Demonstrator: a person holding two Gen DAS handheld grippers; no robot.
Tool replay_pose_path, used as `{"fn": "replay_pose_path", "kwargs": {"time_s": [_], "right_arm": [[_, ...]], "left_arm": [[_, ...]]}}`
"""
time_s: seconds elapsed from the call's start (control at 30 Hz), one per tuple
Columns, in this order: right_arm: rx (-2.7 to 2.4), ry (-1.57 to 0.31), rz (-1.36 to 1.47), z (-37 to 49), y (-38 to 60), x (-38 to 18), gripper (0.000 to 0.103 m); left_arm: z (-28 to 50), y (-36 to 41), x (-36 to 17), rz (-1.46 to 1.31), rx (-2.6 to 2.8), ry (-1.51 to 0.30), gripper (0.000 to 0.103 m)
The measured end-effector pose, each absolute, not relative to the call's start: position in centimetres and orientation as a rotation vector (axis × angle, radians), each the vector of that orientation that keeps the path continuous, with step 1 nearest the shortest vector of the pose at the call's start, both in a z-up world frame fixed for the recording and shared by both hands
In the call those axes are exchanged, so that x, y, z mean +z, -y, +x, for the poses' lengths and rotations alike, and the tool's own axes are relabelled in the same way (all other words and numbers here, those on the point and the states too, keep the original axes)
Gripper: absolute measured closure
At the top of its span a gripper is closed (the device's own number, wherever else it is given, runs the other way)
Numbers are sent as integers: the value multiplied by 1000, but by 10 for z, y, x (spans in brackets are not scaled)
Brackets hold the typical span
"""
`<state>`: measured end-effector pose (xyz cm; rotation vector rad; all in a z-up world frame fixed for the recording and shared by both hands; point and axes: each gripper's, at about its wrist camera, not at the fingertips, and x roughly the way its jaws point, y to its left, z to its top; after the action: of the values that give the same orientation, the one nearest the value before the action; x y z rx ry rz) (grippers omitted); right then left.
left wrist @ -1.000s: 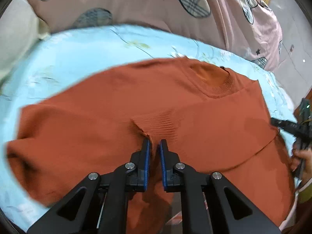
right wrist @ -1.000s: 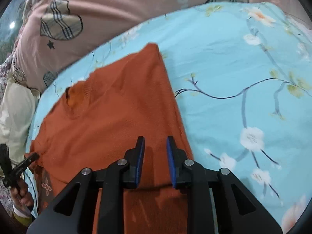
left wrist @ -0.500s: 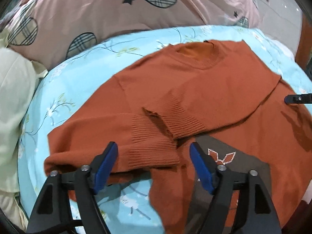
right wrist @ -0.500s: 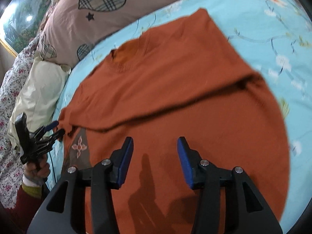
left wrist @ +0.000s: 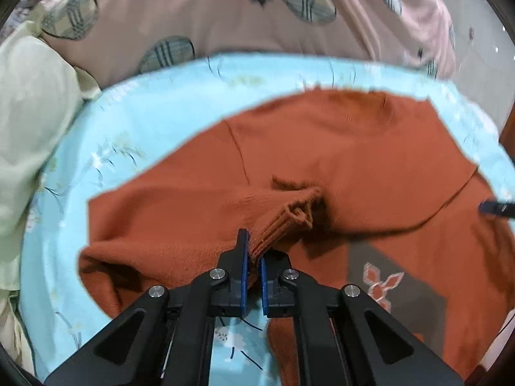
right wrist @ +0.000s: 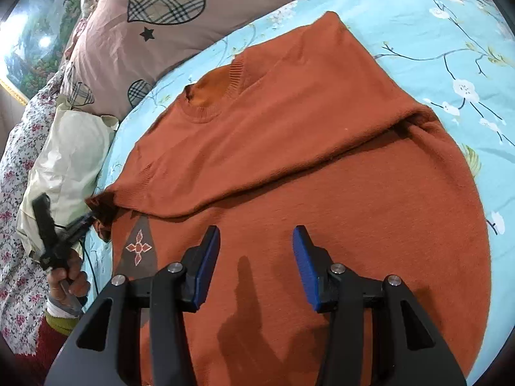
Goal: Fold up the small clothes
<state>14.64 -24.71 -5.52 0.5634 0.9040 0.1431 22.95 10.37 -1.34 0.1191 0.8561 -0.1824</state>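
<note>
A cream pillow (right wrist: 69, 148) lies at the left edge of the bed (right wrist: 450, 32). The left gripper (left wrist: 253, 257) is clamped tight on the ribbed cuff (left wrist: 283, 222) of the orange sweater (right wrist: 322, 160), which lies spread over the blue floral sheet. The right gripper (right wrist: 256, 263) hovers above the sweater's body, jaws parted about halfway, nothing between them.

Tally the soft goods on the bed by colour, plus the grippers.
Orange sweater: 1
Light blue floral sheet: 1
Pink quilt with plaid hearts: 1
Cream pillow: 1
Grippers: 2, left gripper and right gripper
Total: 6
</note>
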Motion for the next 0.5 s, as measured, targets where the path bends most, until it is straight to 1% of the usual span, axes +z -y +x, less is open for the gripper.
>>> {"fn": "replay_pose_path", "kwargs": {"time_s": [0.2, 0.27, 0.37, 0.5], "right_arm": [[179, -869, 562, 143, 243, -43, 55], [177, -855, 566, 142, 246, -41, 55], [160, -836, 582, 140, 255, -39, 55], [125, -826, 606, 138, 274, -40, 55]], "left_arm": [[216, -92, 38, -3, -229, -734, 99], [220, -74, 48, -57, -287, -708, 99], [232, -26, 49, -37, -350, -696, 99], [256, 38, 26, -45, -444, -734, 99]]}}
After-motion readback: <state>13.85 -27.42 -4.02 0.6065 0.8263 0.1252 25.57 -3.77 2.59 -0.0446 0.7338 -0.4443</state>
